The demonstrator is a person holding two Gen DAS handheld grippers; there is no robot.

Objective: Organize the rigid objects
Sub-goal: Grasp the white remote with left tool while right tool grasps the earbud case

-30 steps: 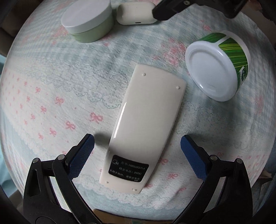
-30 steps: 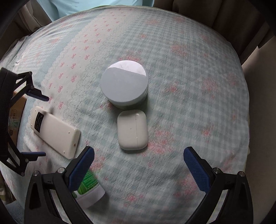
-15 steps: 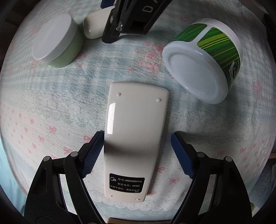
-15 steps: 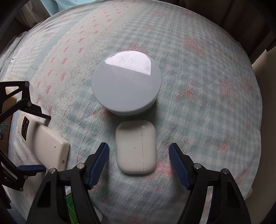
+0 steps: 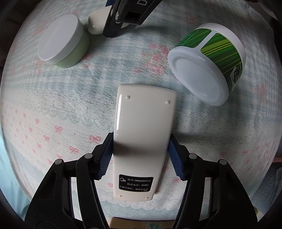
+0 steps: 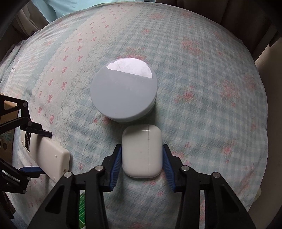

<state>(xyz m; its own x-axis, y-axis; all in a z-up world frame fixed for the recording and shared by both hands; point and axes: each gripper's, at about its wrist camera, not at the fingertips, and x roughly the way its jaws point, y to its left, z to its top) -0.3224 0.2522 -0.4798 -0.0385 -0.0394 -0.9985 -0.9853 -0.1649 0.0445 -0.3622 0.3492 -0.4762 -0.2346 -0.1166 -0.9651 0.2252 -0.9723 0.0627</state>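
Observation:
My left gripper [image 5: 141, 155] is shut on a cream remote control [image 5: 142, 133] that lies face down on the patterned cloth, its label end towards me. My right gripper [image 6: 141, 162] is shut on a white earbud case [image 6: 141, 151], which lies right in front of a round tin with a white lid [image 6: 123, 93]. The remote [image 6: 47, 155] and the left gripper's fingers [image 6: 33, 170] also show at the left of the right wrist view. The right gripper's body [image 5: 128, 15] covers part of the case [image 5: 97, 22] in the left wrist view.
A green-striped white tub [image 5: 209, 65] lies on its side to the right of the remote. The pale green tin [image 5: 63, 42] stands at the far left. The cloth-covered table [image 6: 202, 88] falls away at its round edge. A cardboard box [image 6: 7, 126] sits at the left edge.
Both grippers have moved forward and closed: the left one onto the remote, the right one onto the earbud case. The objects have stayed on the cloth.

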